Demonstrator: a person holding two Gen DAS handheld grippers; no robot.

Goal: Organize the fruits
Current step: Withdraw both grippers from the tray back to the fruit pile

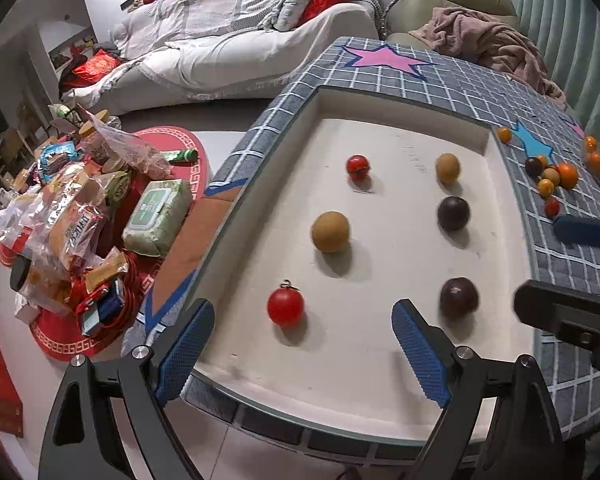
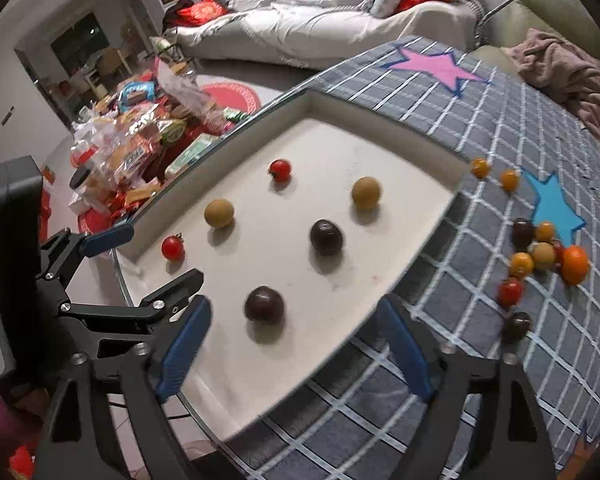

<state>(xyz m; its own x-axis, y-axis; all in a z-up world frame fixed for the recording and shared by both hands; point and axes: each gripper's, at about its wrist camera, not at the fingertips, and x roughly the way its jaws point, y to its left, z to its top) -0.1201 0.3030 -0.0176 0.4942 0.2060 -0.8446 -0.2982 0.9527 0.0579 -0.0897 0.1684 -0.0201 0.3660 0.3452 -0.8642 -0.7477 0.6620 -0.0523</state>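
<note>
Red tomato [image 1: 285, 307] btwn open left gripper [image 1: 302, 354] jaws.

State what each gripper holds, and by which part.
Nothing is held. The left gripper and right gripper are both open and empty above the white tray; the fruits lie untouched.

Sofa [image 1: 228, 52] w/ bedding, snack pile [image 1: 72, 216], pink blanket [image 1: 496, 44].

Six fruits are lying in two rows on the white tray [image 1: 380, 392]; a fruit cluster [image 1: 552, 180] is sitting right of it on the cloth [image 1: 580, 256].
</note>
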